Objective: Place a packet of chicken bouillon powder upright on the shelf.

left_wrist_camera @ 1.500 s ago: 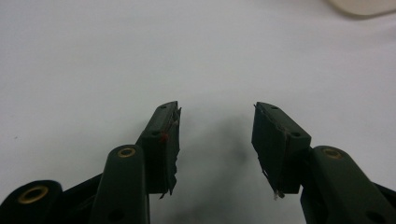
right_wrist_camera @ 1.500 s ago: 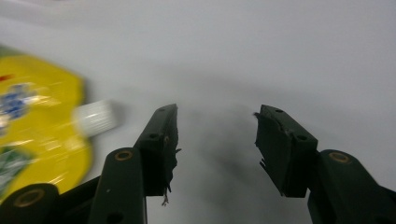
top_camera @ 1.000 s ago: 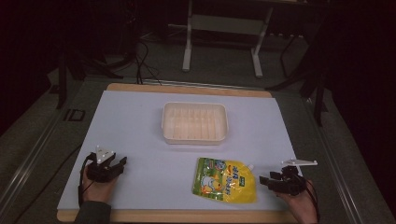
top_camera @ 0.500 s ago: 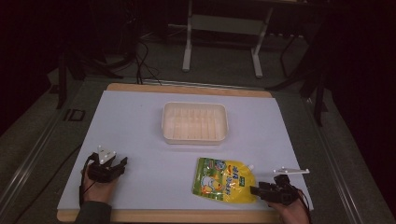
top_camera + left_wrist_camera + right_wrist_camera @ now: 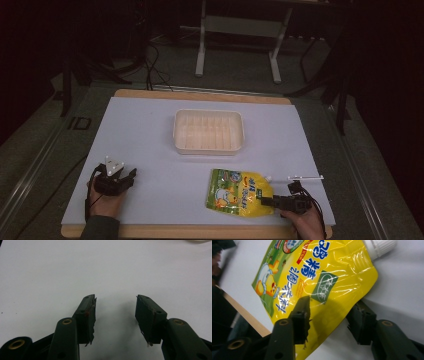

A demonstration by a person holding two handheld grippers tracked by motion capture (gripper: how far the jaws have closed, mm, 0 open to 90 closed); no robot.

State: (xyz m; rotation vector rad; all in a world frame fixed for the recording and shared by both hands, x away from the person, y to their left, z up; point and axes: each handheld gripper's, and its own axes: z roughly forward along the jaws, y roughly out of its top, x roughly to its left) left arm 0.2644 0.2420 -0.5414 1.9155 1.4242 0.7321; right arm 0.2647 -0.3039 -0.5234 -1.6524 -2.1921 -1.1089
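Down at the right gripper [image 5: 329, 322], the jaws straddle the bottom corner of a yellow spouted pouch [image 5: 317, 277]: one jaw lies over the printed face, the other sits under the pouch's edge on the far side, with the corner between them. They have just been closing, yet a gap shows between the pads and the film, so the jaws are not yet clamped on it. Ahead of the jaws the pouch stretches away flat on the white counter [image 5: 407, 282], its white screw cap [image 5: 379, 246] at the far end and a cartoon chick printed off to one side. From the high view, the right gripper [image 5: 272, 201] meets the pouch [image 5: 239, 192] at its near right corner. Beyond the pouch, well past the jaws' reach, stands an empty pale tray [image 5: 208, 131]. Meanwhile the left gripper [image 5: 115, 312] holds its jaws wide apart with nothing between them, only bare counter below and ahead; it rests well apart from the pouch [image 5: 116, 180].
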